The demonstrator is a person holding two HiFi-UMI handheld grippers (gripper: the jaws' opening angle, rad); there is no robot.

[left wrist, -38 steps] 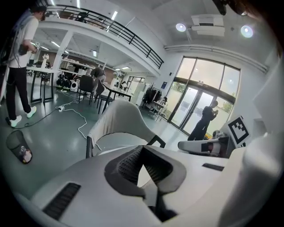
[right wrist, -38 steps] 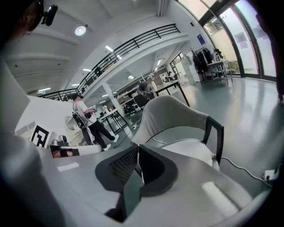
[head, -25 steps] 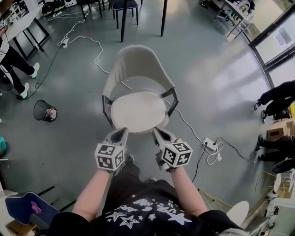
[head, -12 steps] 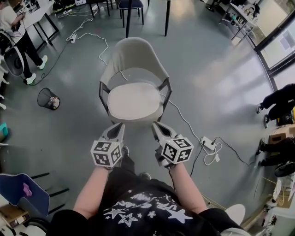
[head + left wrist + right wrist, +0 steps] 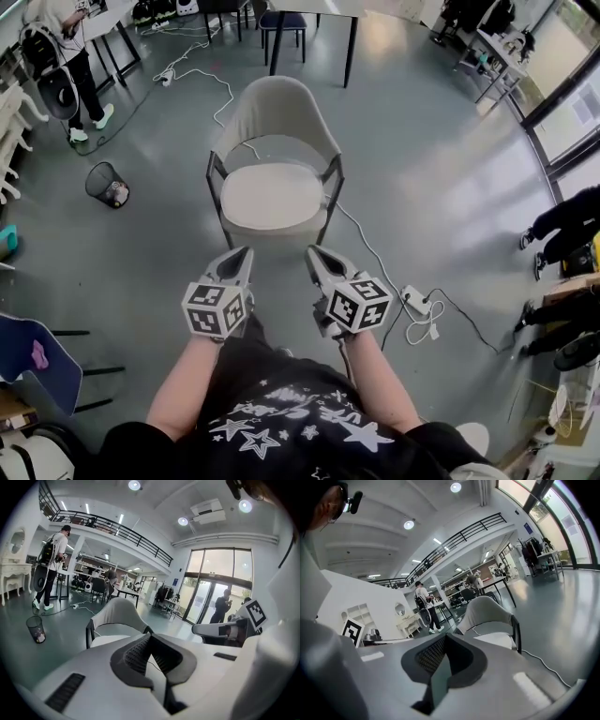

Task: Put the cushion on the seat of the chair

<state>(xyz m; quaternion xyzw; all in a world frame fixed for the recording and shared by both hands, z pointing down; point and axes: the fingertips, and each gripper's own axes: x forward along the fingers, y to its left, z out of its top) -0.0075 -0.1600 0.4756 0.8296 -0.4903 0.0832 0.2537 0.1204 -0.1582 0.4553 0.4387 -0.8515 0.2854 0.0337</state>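
Observation:
A grey shell chair [image 5: 277,117] stands on the floor ahead of me, with a round off-white cushion [image 5: 272,195] lying flat on its seat. My left gripper [image 5: 242,255] and right gripper [image 5: 314,255] hover side by side short of the chair's front edge. Both are shut, hold nothing and touch neither chair nor cushion. The left gripper view has the chair [image 5: 117,613] and cushion [image 5: 107,640] beyond the closed jaws. From the right gripper view, the chair [image 5: 485,611] and cushion [image 5: 500,640] lie ahead to the right.
A black waste bin [image 5: 108,185] stands left of the chair. A white cable runs under the chair to a power strip [image 5: 417,302] on the right. Tables and another chair [image 5: 281,21] stand behind. People stand far left [image 5: 70,56] and far right [image 5: 562,220]. A blue seat [image 5: 33,361] is near left.
Both grippers have drawn back from the chair's front edge and risen a little, still shut. The chair and cushion now sit farther off; the cushion stays on the seat.

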